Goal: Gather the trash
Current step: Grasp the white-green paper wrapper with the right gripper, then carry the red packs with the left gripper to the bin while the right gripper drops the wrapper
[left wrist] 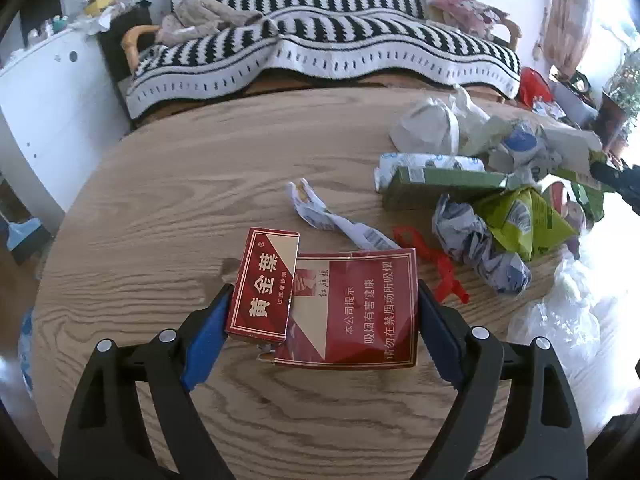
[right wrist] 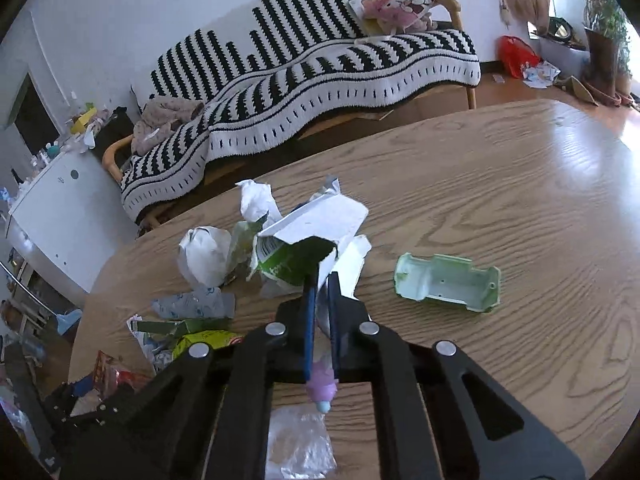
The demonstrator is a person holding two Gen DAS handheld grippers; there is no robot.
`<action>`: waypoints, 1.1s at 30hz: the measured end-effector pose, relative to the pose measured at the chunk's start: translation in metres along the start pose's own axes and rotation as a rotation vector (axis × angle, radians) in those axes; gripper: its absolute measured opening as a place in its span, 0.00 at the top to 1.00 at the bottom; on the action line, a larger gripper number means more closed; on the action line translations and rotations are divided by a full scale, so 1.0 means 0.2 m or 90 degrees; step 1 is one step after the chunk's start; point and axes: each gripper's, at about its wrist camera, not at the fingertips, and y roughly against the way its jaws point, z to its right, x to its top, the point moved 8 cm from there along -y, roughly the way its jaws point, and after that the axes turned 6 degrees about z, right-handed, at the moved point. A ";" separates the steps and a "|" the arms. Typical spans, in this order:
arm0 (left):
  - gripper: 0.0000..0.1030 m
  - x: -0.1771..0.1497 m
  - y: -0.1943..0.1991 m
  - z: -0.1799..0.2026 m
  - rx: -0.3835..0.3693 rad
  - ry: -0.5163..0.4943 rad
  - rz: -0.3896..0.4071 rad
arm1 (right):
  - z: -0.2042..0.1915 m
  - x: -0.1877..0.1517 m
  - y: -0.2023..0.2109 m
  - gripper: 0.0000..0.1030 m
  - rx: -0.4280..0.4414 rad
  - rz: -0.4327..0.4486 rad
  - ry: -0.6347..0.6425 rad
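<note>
Right hand-held gripper [right wrist: 322,280] pinches torn green-white carton [right wrist: 308,240].

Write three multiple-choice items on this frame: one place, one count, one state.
1. Where is the mint-green tray?
A. On the sofa
B. On the table, right of the right gripper in its own view
C. Inside a plastic bag

2. How many red cigarette packs lie between the jaws of the left gripper?
A. One
B. Two
C. Four

3. How do the right gripper's jaws stand?
A. Wide open over bare wood
B. Shut on a red ribbon
C. Shut on a torn white-and-green carton

Key: 1 B, the tray lies on the wood beside the jaws. 2 B, a small pack leans on a flattened one. 3 C, the carton's edge sits between the nearly closed pads.
</note>
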 end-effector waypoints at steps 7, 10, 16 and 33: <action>0.19 -0.01 0.16 -0.02 0.010 0.035 0.044 | 0.01 0.08 0.22 0.95 0.002 0.063 -0.004; 0.19 0.03 0.20 -0.03 0.013 0.037 0.055 | 0.04 0.11 0.31 0.95 -0.001 0.094 0.009; 0.19 0.09 0.35 0.04 0.005 0.033 0.082 | 0.13 0.15 0.40 0.95 0.008 0.108 -0.021; 0.19 0.17 0.77 0.29 -0.032 -0.025 0.150 | 0.06 0.24 0.78 0.95 0.033 0.166 -0.013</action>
